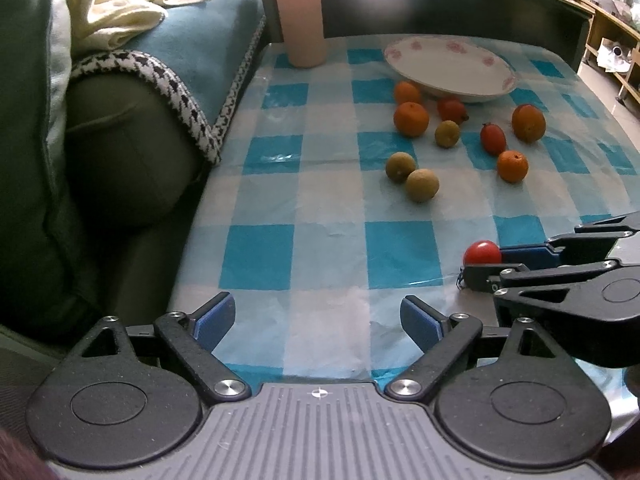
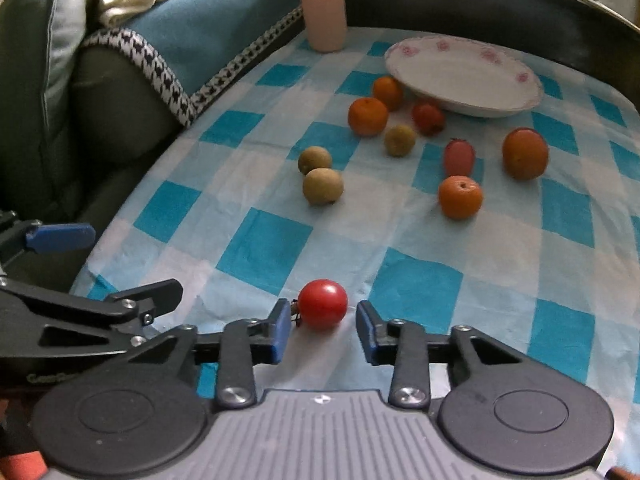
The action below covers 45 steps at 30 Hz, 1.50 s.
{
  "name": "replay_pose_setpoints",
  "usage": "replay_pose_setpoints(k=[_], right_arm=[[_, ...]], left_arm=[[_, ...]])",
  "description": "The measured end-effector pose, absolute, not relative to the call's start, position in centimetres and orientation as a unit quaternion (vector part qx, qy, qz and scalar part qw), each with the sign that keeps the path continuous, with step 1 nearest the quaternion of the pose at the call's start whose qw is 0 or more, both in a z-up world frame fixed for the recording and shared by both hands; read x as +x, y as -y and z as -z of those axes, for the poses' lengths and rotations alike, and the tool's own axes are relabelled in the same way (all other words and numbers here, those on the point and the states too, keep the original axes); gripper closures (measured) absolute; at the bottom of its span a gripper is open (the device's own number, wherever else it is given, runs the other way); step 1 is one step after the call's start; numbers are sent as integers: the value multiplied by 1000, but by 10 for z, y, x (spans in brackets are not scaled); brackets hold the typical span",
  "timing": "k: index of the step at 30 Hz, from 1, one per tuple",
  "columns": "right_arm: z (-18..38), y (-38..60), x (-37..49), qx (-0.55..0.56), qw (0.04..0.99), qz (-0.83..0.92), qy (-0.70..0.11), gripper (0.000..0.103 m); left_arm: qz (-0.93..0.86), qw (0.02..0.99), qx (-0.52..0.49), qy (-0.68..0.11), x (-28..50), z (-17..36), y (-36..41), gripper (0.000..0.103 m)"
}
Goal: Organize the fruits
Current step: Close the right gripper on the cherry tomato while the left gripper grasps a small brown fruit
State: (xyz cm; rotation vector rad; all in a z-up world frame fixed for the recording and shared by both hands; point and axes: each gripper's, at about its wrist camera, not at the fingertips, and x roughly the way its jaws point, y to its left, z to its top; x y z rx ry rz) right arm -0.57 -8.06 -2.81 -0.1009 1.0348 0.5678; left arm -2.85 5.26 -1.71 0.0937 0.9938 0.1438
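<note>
In the right wrist view, the right gripper is held low over the checked tablecloth with its jaws parted. A red cherry tomato sits in the gap: the left blue pad touches it or nearly does, while clear space is left at the right pad, so nothing is clamped. From the left wrist view the same tomato is seen at 3 o'clock, partly hidden behind the right gripper's fingers, which are cut off by the frame edge.

The left gripper is spread wide over bare cloth near the table's edge, and nothing is held between its pads.

Farther out, toward 12 to 1 o'clock, the loose fruit is scattered: four orange citrus, three brownish-green round fruits whose kind cannot be made out, and two more red fruits. One of the red ones lies beside the rim of the flowered white plate, whether touching cannot be told. The plate's dish holds nothing. At 12 o'clock a pink cylinder is cut off at the top. At 10 o'clock a blue blanket is draped over a dark green sofa.
</note>
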Motion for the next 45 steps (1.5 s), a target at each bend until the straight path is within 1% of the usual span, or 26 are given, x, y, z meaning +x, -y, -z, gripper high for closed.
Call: replay_pose_setpoints(k=[2, 3, 4, 7, 13, 15, 20, 24, 27, 30, 32, 33, 34, 37, 45], right_arm=[[28, 79, -3, -54, 831, -274, -481, 57], [28, 79, -1, -53, 830, -273, -483, 61], [28, 80, 0, -50, 829, -272, -486, 61], [23, 90, -1, -50, 832, -264, -485, 61], [5, 118, 6, -36, 847, -245, -471, 61], [-1, 124, 10, -41, 849, -241, -469, 61], [-5, 132, 23, -55, 849, -237, -469, 61], [2, 142, 33, -32, 845, -236, -479, 61], [9, 146, 38, -25, 839, -237, -488, 61], [11, 148, 39, -22, 837, -241, -490, 61], [11, 149, 40, -20, 837, -242, -490, 61], [12, 150, 40, -20, 838, -241, -490, 61], [13, 150, 40, -22, 838, -239, -489, 61], [15, 151, 41, -26, 839, -235, -489, 61], [15, 148, 39, -41, 843, -232, -484, 61]], left_arm=[[-64, 878, 45, -473, -25, 17, -52, 11], [-59, 879, 46, -471, -23, 17, -50, 13], [-53, 881, 50, -467, -19, 16, -48, 16], [-39, 888, 66, -454, -9, 12, -41, 21], [38, 895, 64, -441, 23, 10, -20, 30], [45, 891, 66, -446, 38, 16, -15, 35], [51, 878, 41, -474, 59, 39, -16, 38], [38, 871, 24, -489, 71, 52, -22, 43], [45, 876, 13, -480, 76, 51, -22, 48], [48, 878, 33, -474, 75, 52, -16, 51], [52, 879, 46, -472, 74, 52, -13, 56], [58, 879, 44, -472, 73, 51, -13, 63], [66, 877, 40, -473, 73, 51, -13, 67], [80, 875, 37, -476, 71, 50, -12, 68], [93, 869, 70, -481, 52, 46, -6, 68]])
